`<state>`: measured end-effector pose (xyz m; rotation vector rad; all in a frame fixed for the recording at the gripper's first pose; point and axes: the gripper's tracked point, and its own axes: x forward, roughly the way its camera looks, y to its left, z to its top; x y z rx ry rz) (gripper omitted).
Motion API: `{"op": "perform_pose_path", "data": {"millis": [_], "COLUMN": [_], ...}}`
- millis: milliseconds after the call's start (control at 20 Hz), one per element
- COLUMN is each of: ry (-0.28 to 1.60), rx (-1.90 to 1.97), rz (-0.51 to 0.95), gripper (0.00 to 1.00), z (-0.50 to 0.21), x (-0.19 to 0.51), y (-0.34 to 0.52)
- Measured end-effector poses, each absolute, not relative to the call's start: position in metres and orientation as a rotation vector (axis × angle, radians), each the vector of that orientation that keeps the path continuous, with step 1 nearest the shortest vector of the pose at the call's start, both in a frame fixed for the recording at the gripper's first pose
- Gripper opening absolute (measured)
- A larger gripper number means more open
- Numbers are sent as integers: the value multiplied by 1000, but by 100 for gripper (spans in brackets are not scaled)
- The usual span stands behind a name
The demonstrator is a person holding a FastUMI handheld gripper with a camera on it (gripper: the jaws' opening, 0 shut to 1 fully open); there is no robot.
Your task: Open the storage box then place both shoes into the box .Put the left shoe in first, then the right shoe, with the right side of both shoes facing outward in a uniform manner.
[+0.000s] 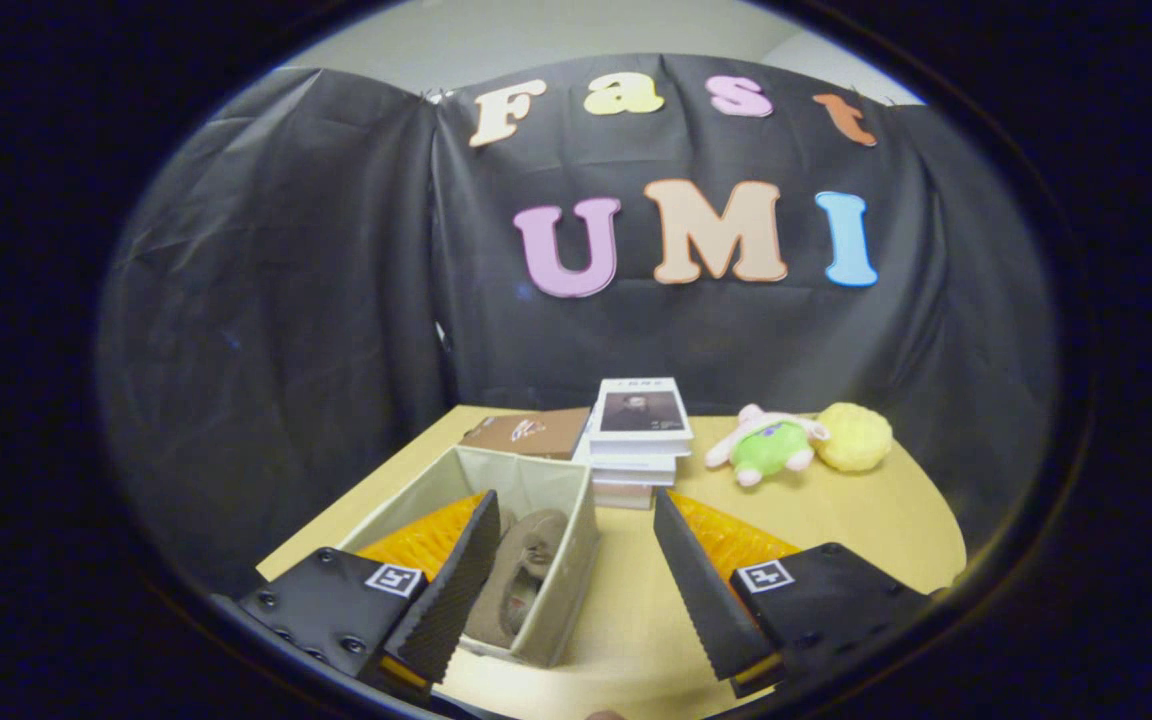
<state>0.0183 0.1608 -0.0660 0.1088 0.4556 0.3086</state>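
Storage box [556, 590] (shoe [521, 575] inside) sits beneath wide-open, empty tongs [576, 590].

- A light wooden table [836, 520] carries everything.
- On it: an open beige fabric storage box [566, 590], a stack of books [636, 440], a brown book [528, 432], a green-and-pink plush toy [768, 445], a yellow fluffy ball [854, 436].

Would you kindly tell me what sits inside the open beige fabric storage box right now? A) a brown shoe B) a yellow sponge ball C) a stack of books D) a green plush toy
A: a brown shoe lies inside the open beige fabric storage box, by the left finger of the open gripper, which holds nothing; the plush toy, books and ball sit on the table beyond.
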Motion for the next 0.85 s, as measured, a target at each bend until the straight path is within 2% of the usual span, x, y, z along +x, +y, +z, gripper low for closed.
{"op": "perform_pose_path", "data": {"millis": [450,850], "ry": [266,217], "rx": [99,119], "rz": [153,107], "gripper": [97,97], "z": [-24,-11], "x": [20,24], "y": [32,-19]}}
